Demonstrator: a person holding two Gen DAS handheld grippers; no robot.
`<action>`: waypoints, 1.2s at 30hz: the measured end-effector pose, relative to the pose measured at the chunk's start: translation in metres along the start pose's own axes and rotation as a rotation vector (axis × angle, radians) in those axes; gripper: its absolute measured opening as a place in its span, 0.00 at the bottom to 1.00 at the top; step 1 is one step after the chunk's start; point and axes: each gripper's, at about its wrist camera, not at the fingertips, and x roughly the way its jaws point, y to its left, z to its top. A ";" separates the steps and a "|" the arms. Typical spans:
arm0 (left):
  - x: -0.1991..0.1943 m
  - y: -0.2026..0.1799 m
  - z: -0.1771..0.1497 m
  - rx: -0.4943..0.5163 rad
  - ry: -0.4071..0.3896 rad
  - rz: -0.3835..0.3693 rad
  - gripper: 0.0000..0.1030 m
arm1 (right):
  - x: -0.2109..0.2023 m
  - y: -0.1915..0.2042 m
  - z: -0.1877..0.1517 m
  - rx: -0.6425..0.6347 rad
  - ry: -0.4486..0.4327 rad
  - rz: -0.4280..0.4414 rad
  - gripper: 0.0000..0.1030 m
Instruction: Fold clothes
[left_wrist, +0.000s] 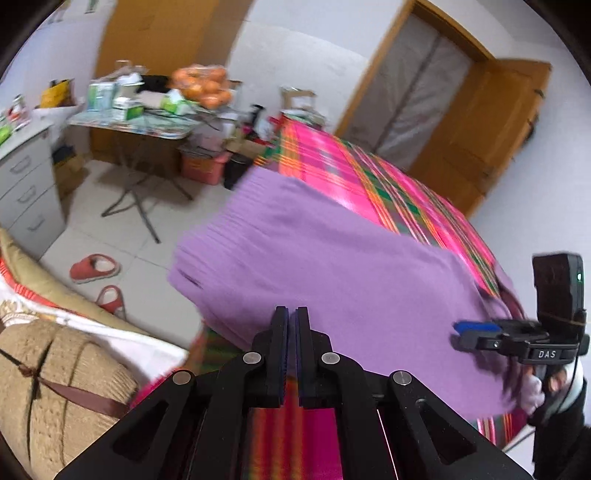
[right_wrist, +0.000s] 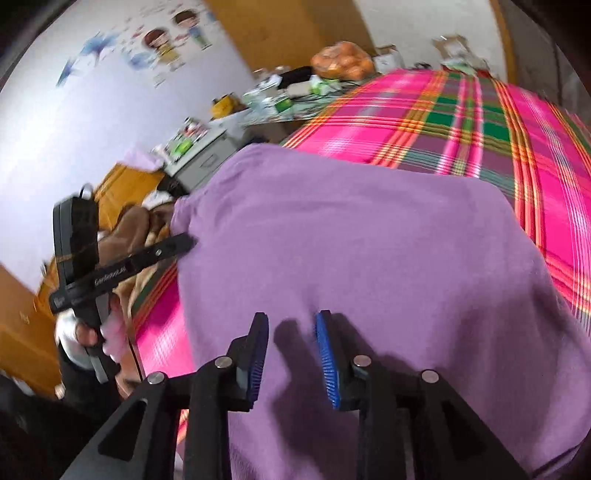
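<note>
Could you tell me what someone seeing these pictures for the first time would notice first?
A large purple garment spreads over a bright pink plaid bed cover, filling the middle of both views. The left gripper is shut at its near edge, and the right gripper hangs open above it.

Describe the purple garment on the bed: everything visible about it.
The purple knitted garment is a soft, plain lilac piece with a ribbed band along one edge. It lies spread across the pink, green and orange plaid bedcover. The left gripper is shut on its near edge; the right gripper hovers open above it, casting shadows. Both views are blurred, so finer details cannot be told.
</note>
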 end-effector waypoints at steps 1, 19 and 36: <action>-0.001 -0.004 -0.003 0.011 0.002 -0.003 0.03 | -0.001 0.002 -0.001 -0.009 0.004 0.002 0.30; -0.002 -0.052 -0.010 0.059 -0.004 -0.144 0.04 | 0.012 0.001 0.051 0.008 -0.013 0.058 0.29; 0.010 -0.028 -0.011 -0.026 0.002 -0.168 0.04 | 0.076 -0.062 0.141 0.180 -0.024 0.039 0.07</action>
